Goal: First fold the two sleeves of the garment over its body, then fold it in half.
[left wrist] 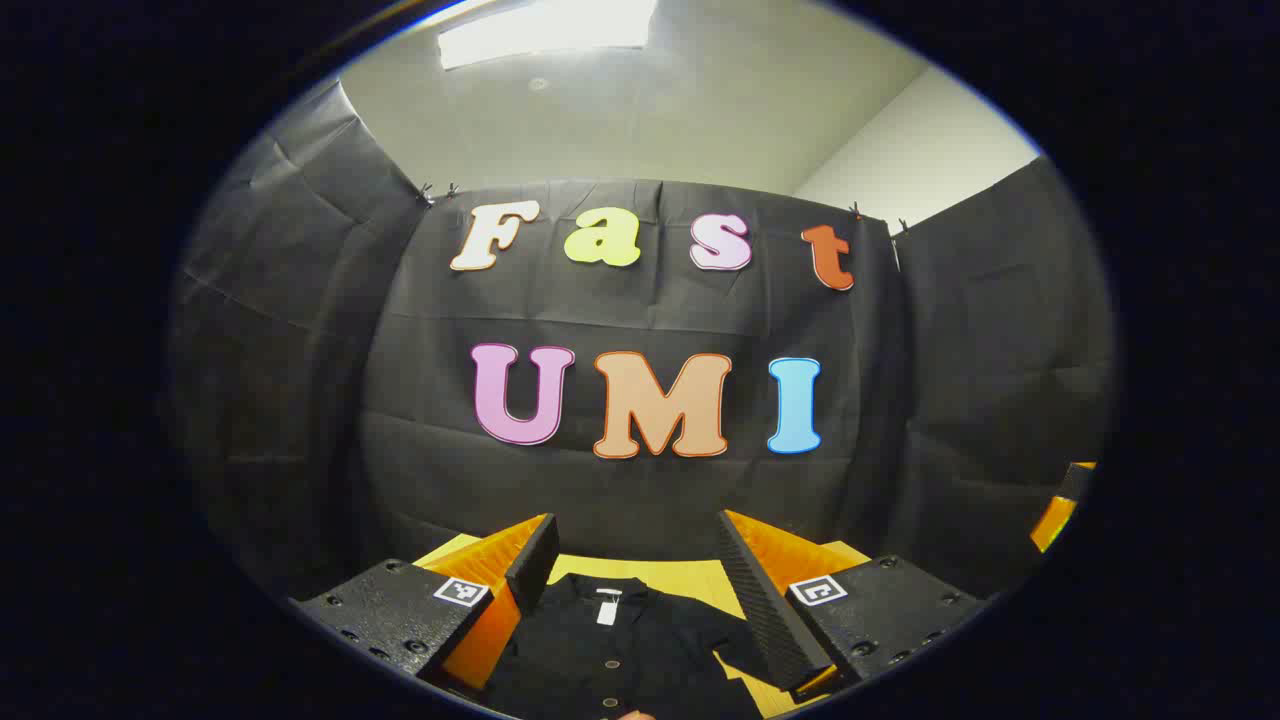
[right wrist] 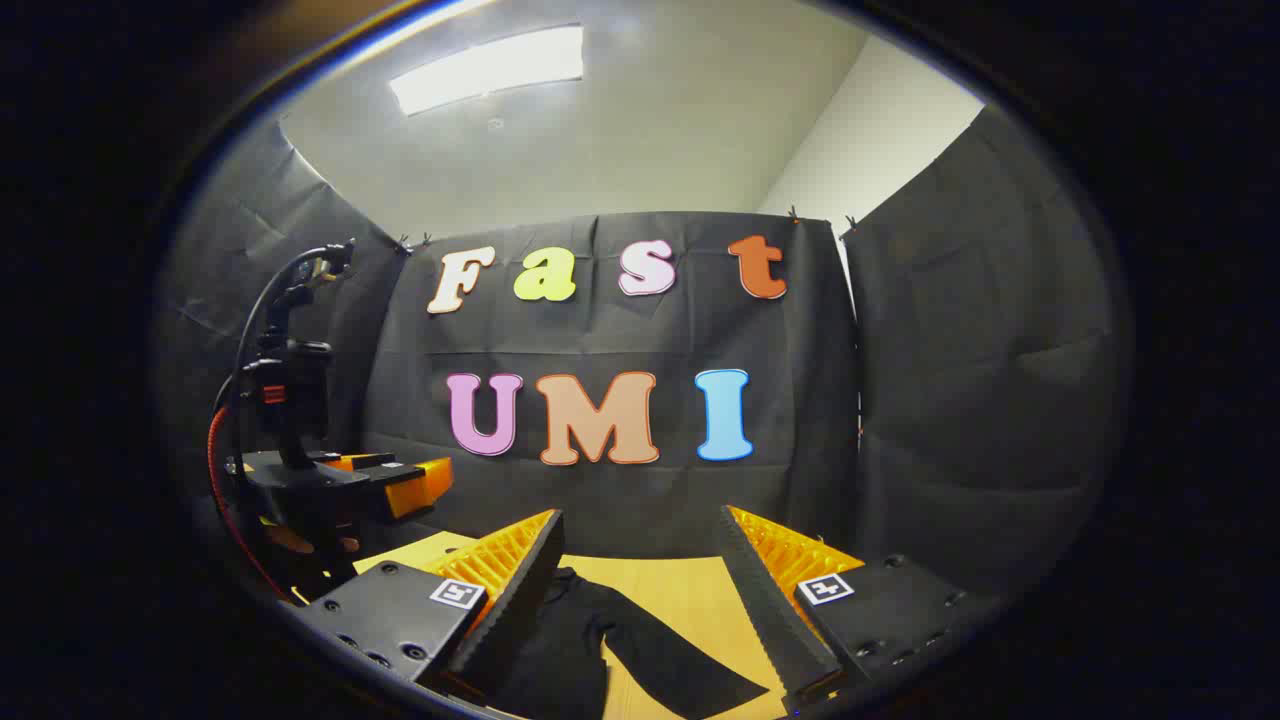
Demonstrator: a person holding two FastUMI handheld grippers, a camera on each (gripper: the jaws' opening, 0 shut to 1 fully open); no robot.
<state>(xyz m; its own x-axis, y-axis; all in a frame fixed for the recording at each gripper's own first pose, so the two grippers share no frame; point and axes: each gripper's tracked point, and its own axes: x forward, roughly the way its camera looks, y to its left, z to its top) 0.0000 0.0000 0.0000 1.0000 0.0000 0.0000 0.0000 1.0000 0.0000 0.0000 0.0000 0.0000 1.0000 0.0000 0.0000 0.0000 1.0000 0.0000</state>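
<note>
The left gripper (left wrist: 635,590) is held wide and empty above the shirt (left wrist: 610,650), which lies flat on the table (left wrist: 680,572), collar toward the far edge. The right gripper (right wrist: 640,590) is likewise spread wide, with one sleeve (right wrist: 680,665) seen stretched out toward the right edge. If only the top layer is pinched, the sleeve could be dragged and the body bunched. A white collar tag (left wrist: 607,606) is seen; no writing on it can be read.
</note>
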